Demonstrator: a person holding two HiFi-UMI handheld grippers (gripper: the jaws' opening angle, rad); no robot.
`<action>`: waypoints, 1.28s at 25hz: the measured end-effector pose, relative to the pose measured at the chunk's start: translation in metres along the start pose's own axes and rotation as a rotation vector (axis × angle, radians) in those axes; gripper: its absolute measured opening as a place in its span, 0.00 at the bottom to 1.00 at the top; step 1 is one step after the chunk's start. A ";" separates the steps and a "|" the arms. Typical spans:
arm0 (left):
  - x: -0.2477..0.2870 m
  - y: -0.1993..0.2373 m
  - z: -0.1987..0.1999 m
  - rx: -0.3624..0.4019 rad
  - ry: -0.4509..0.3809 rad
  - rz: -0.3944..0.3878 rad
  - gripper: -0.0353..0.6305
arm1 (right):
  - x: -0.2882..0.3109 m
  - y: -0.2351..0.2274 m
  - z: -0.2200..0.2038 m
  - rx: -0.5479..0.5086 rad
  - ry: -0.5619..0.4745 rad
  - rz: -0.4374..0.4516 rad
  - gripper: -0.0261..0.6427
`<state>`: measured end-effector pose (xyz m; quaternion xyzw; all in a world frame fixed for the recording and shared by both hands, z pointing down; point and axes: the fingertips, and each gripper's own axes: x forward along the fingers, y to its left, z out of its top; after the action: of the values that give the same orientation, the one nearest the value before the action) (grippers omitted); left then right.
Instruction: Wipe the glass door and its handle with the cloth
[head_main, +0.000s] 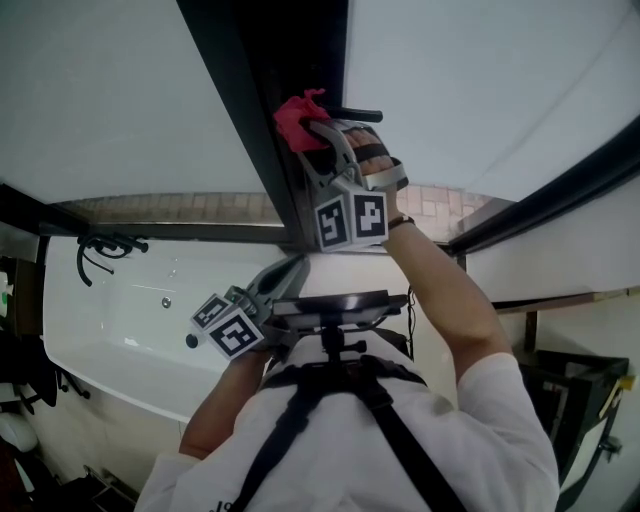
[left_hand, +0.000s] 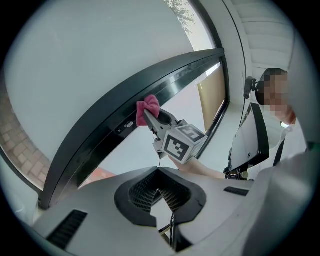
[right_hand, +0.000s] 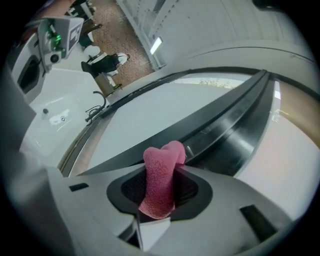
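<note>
A pink cloth (head_main: 300, 120) is pinched in my right gripper (head_main: 312, 132), which is shut on it and raised against the dark frame (head_main: 255, 120) of the frosted glass door (head_main: 120, 100). In the right gripper view the cloth (right_hand: 160, 180) sticks up between the jaws and touches the frame (right_hand: 225, 135) near a small latch (right_hand: 190, 150). The left gripper view shows the cloth (left_hand: 148, 107) pressed on the frame (left_hand: 100, 135). My left gripper (head_main: 295, 266) hangs lower, by the person's chest, shut with nothing in it. A short dark bar (head_main: 357, 114) juts out beside the cloth.
A white bathtub (head_main: 130, 320) with a black tap (head_main: 100, 250) lies below at the left. Tiled floor (head_main: 200, 207) shows past the door. A second frosted panel (head_main: 480, 80) stands at the right, with a dark rack (head_main: 570, 390) under it.
</note>
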<state>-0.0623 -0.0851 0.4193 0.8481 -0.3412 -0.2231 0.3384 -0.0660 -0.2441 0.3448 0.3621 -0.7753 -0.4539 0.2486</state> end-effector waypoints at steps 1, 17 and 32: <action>-0.001 0.000 0.001 -0.001 -0.003 0.001 0.03 | 0.002 0.007 -0.002 -0.040 0.004 0.016 0.20; 0.007 0.004 0.002 -0.004 0.017 -0.009 0.03 | -0.020 0.003 -0.051 -0.040 0.097 -0.010 0.20; 0.009 0.007 0.005 -0.002 0.014 -0.015 0.03 | -0.042 -0.005 -0.077 0.023 0.164 -0.050 0.20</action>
<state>-0.0623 -0.0972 0.4194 0.8518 -0.3325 -0.2200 0.3398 0.0171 -0.2531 0.3736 0.4199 -0.7482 -0.4200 0.2958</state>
